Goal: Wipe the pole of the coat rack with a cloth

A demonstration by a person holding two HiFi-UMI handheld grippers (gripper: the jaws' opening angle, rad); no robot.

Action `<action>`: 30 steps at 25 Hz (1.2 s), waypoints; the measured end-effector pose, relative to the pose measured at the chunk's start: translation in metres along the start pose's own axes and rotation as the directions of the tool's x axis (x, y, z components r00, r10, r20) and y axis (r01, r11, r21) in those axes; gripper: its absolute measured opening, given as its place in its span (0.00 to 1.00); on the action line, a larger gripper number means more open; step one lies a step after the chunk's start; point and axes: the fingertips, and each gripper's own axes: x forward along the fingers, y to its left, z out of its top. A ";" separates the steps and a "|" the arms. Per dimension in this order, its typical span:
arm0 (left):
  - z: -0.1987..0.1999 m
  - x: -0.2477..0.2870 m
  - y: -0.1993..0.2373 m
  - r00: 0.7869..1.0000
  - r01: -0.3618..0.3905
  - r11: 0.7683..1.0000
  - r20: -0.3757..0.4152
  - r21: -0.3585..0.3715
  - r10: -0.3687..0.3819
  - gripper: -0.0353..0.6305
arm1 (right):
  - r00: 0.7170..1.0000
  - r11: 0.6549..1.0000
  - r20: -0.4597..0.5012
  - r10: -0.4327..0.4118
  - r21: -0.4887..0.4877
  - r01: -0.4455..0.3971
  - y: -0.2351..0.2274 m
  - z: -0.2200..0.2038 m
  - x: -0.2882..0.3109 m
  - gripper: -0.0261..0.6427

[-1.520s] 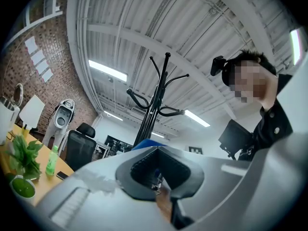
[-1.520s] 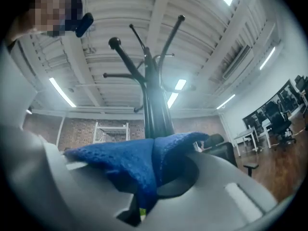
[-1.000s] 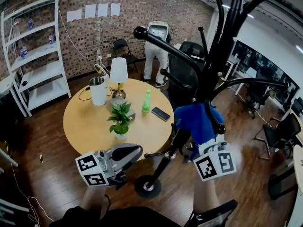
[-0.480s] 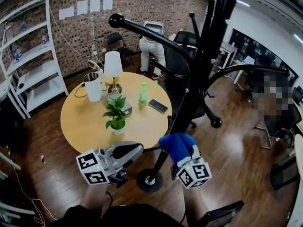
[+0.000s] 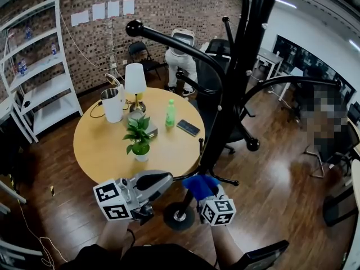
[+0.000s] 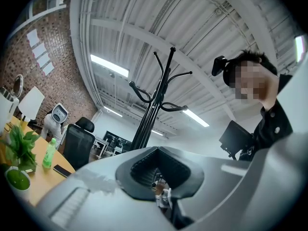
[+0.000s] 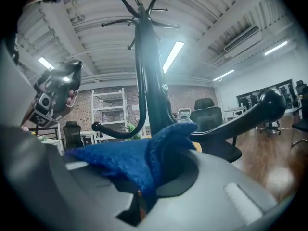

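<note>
Head view: your right gripper (image 5: 206, 197) is clamped on the blue cloth (image 5: 199, 185), low on the coat rack pole (image 5: 225, 122).
Cloth sits at the jaw tips, bunched up and over both jaws, right at the lower part of the pole, just above the round base (image 5: 179, 216); whether it actually touches the pole can't be told from here. Right gripper view confirms it: the cloth (image 7: 139, 158) is pinched in the slot between the jaws of that gripper (image 7: 143, 196), a folded peak standing up, and the pole (image 7: 147, 81) rises directly behind it. Your left gripper (image 5: 147, 183) hangs left of the base, near the round table (image 5: 101, 151) edge, apart from the pole; in the left gripper view its jaws (image 6: 159, 179) are drawn together with nothing between them.
</note>
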 end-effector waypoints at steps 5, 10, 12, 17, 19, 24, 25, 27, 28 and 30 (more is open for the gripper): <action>0.003 -0.004 0.000 1.000 -0.014 1.000 0.010 0.001 0.014 0.06 | 0.992 0.996 0.126 0.027 0.086 -0.038 0.009 0.059 -0.011 0.08; 0.007 -0.008 -0.002 1.000 -0.020 1.000 0.022 0.013 0.020 0.06 | 0.944 0.997 0.321 0.079 -0.005 -0.082 0.034 0.167 -0.028 0.08; 0.008 -0.009 -0.004 1.000 -0.020 1.000 0.025 0.017 0.019 0.06 | 0.917 0.994 0.383 0.108 -0.060 -0.092 0.042 0.207 -0.034 0.08; 0.016 -0.017 -0.007 0.999 -0.024 0.999 0.046 0.031 0.023 0.06 | 0.855 0.982 0.492 0.162 -0.163 -0.092 0.059 0.289 -0.050 0.08; 0.019 -0.021 -0.007 0.998 -0.027 0.999 0.058 0.035 0.025 0.06 | 0.838 0.979 0.518 0.171 -0.181 -0.088 0.064 0.310 -0.054 0.08; 0.021 -0.029 -0.004 0.997 -0.042 0.999 0.068 0.032 0.040 0.06 | 0.814 0.981 0.559 0.159 -0.181 -0.067 0.065 0.318 -0.058 0.08; 0.021 -0.029 -0.003 0.997 -0.044 0.999 0.068 0.030 0.042 0.06 | 0.814 0.982 0.560 0.157 -0.178 -0.067 0.064 0.315 -0.058 0.08; 0.020 -0.029 -0.002 0.997 -0.044 0.999 0.066 0.027 0.042 0.06 | 0.821 0.982 0.548 0.157 -0.179 -0.069 0.063 0.307 -0.056 0.08; 0.019 -0.028 -0.002 0.997 -0.042 0.999 0.063 0.025 0.041 0.06 | 0.827 0.981 0.540 0.157 -0.180 -0.069 0.062 0.301 -0.054 0.08; 0.016 -0.025 -0.001 0.998 -0.039 0.999 0.055 0.016 0.038 0.06 | 0.843 0.983 0.517 0.149 -0.171 -0.069 0.058 0.283 -0.050 0.08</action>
